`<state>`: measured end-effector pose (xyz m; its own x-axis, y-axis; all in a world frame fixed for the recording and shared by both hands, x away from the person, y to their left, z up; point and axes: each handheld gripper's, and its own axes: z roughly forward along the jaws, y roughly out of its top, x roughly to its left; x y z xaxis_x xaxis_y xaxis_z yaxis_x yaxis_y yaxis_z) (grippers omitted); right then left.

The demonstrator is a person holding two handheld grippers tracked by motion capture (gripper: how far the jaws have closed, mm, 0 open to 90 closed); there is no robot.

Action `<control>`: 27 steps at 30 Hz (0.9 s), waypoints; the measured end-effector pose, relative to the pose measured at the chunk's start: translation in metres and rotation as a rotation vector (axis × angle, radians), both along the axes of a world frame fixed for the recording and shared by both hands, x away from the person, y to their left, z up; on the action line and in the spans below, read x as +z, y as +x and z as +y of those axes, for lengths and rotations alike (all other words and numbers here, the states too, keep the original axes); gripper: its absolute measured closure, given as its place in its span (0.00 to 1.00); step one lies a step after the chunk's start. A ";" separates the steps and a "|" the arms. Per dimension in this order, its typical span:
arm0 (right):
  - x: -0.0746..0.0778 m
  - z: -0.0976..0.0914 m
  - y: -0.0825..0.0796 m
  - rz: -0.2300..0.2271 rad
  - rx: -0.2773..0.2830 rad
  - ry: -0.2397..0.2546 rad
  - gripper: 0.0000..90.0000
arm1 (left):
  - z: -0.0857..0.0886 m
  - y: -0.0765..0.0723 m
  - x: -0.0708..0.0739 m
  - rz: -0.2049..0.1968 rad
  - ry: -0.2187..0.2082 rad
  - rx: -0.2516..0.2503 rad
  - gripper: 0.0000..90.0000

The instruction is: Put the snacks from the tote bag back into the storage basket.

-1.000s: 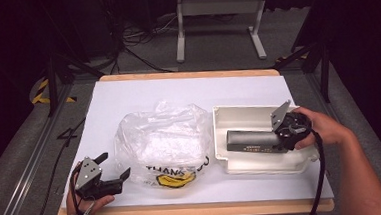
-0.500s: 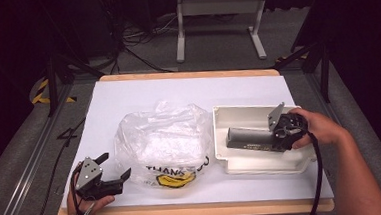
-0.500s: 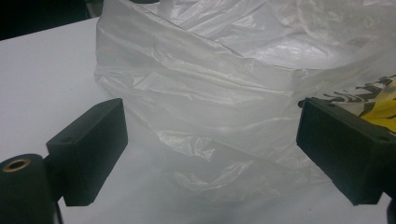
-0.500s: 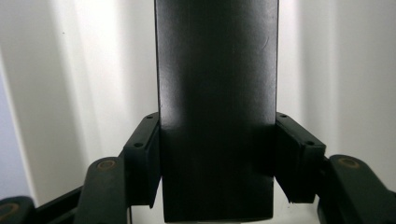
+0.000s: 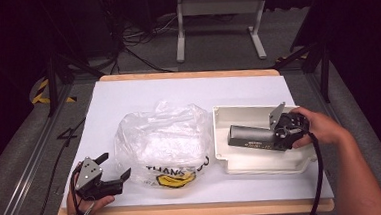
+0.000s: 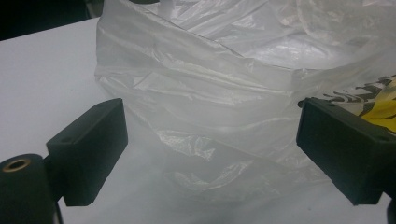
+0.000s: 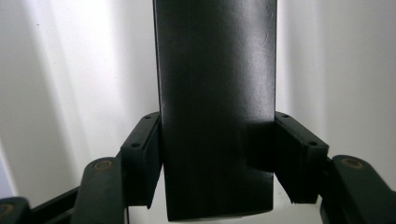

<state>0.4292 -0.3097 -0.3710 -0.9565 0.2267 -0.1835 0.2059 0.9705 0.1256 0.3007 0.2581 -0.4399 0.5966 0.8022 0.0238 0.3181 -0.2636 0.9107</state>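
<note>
A long black box (image 5: 253,135) lies across the white moulded tray (image 5: 219,116) at the right of the table. My right gripper (image 5: 275,135) is shut on the box's right end. In the right gripper view both pads (image 7: 142,158) lie against the sides of the black box (image 7: 217,93), with the tray's white wall (image 7: 70,93) behind; the jaws have just been opening a little. A crumpled clear plastic bag (image 5: 163,139) with yellow and black print sits mid-table. My left gripper (image 5: 116,165) rests at the front left, open, its jaws pointing at the bag (image 6: 224,93) with nothing between them (image 6: 210,140).
White paper (image 5: 142,95) covers the wooden table top. A cable (image 5: 319,180) trails from the right gripper toward the front edge. Beyond the far edge stand a metal frame (image 5: 218,15) and floor cables.
</note>
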 end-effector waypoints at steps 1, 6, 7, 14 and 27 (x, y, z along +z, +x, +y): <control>0.000 0.000 0.000 0.000 -0.001 -0.002 0.45 | 0.000 0.000 0.000 0.000 0.000 0.000 0.11; 0.001 -0.001 0.000 -0.009 -0.010 -0.020 0.44 | 0.000 0.000 0.000 -0.001 0.000 0.001 0.11; 0.001 -0.002 0.000 -0.013 -0.013 -0.019 0.44 | 0.000 0.000 0.000 -0.001 0.000 0.001 0.11; 0.002 -0.004 -0.001 -0.023 -0.018 -0.021 0.44 | 0.000 0.000 0.000 -0.001 0.002 -0.001 0.11; 0.005 -0.003 -0.007 -0.014 0.048 0.011 0.47 | 0.000 0.000 0.000 0.004 0.000 -0.006 0.11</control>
<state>0.4226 -0.3123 -0.3661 -0.9637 0.1826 -0.1946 0.1572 0.9777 0.1390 0.3004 0.2576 -0.4400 0.6013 0.7987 0.0210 0.3203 -0.2650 0.9095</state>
